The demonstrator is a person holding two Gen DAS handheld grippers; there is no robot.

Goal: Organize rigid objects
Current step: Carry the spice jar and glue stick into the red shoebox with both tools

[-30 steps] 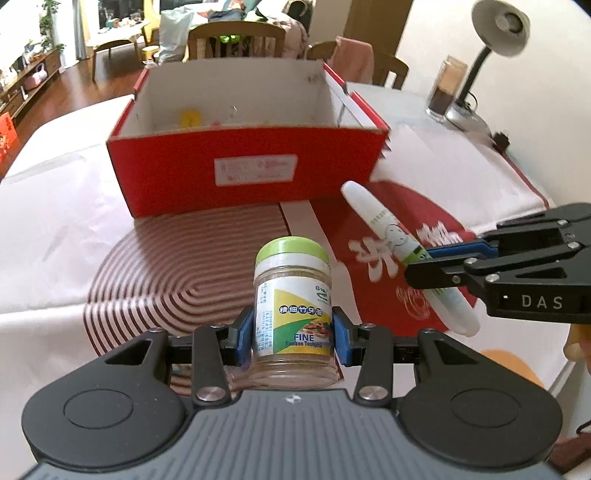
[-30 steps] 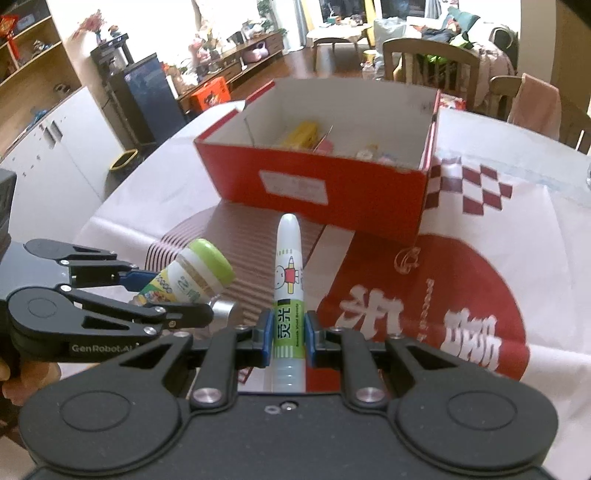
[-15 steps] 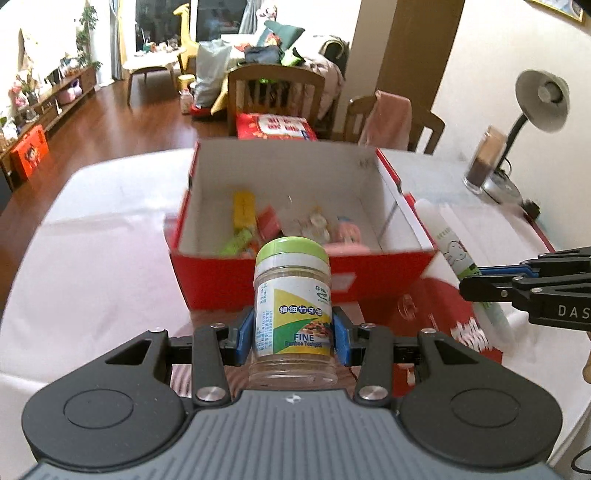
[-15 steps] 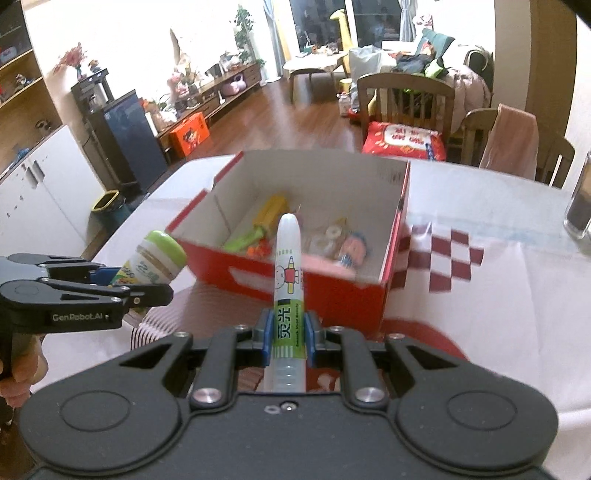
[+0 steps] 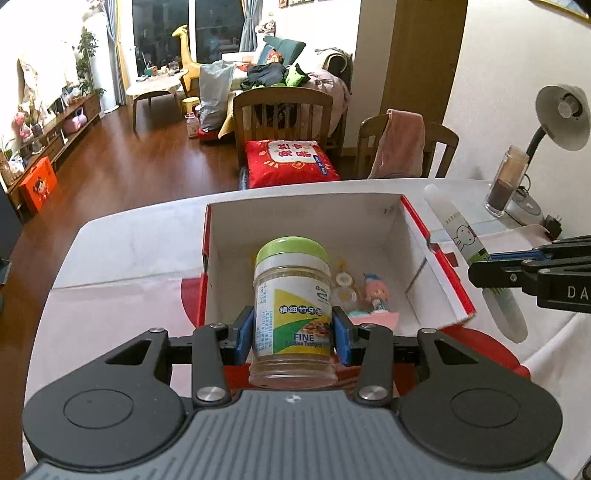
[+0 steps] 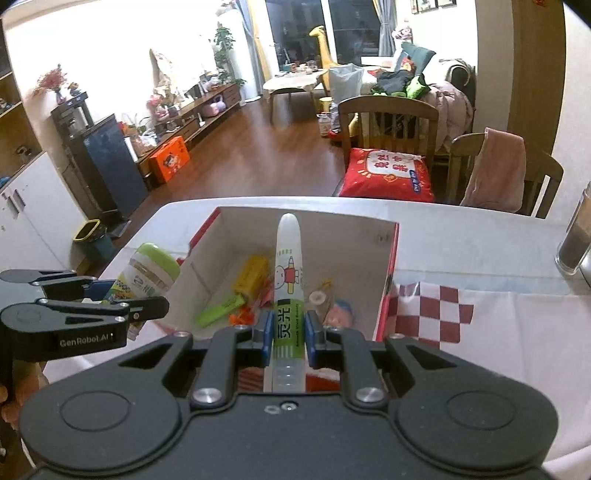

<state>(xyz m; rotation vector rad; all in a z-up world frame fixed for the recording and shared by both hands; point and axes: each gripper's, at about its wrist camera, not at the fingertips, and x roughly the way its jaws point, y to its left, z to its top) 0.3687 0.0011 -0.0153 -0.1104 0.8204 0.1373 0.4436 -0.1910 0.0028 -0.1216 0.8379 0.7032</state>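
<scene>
Hovering above the open red box on the surface, a jar is clamped in the left gripper and a tube in the right gripper; each should be lowered into bare floor space before release.

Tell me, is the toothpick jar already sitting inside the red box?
No, the toothpick jar is clamped in the left gripper, held above the red box.

Warm indoor light; far white wall glares out, dark windows, strong fisheye bending at edges.
</scene>
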